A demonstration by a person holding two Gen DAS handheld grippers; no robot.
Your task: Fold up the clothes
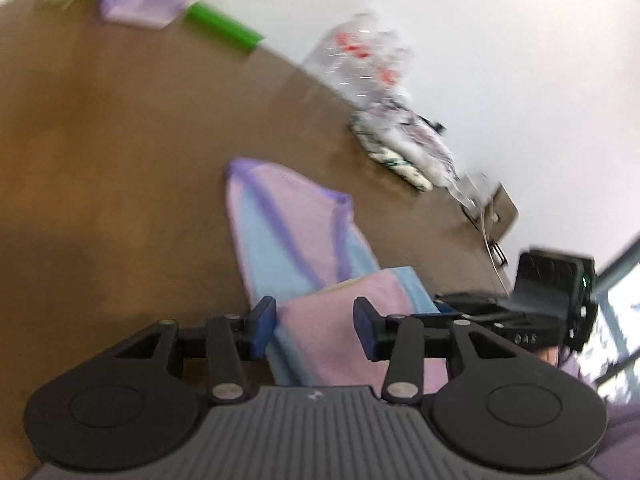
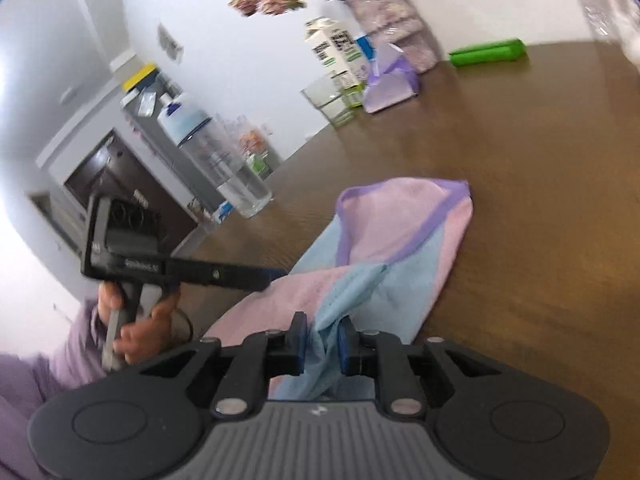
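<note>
Folding in progress: a pink-and-blue garment (image 2: 400, 240) with purple trim lies on the brown table (image 2: 540, 160), its near end lifted off the wood and doubled toward the far end.
Right gripper (image 2: 323, 346): fingers pinched tight on a bunched blue fold of the garment's near edge, cloth squeezed between the blue pads (image 2: 299, 342).
Left gripper (image 1: 316, 326): jaws standing wide apart, the pink near layer showing in the gap between them; no cloth is clamped, so it grips nothing right now.
Left hand (image 2: 136, 320): seen from the right wrist view, wrapped round the handle, a lilac sleeve (image 2: 60, 360) behind it.
Garment's lie: far end flat on the table, purple-edged corner pointing away; near portion raised and folded over on itself, pink on top of blue.
Step, as I judge it: one side of the near edge is held while the other is free. That fits either the left about to take its corner or having just let go after laying a fold; these views don't settle which.
Next move calls for: keeping the right pinch firm and the edge level, so the thin cloth doesn't sag or twist.
Risk: the right grip is on a gathered bunch, so the fold may land creased.
Background: green roll (image 2: 488, 53), carton (image 2: 334, 60), clear bottle (image 2: 224, 160), all well apart from the garment.
</note>
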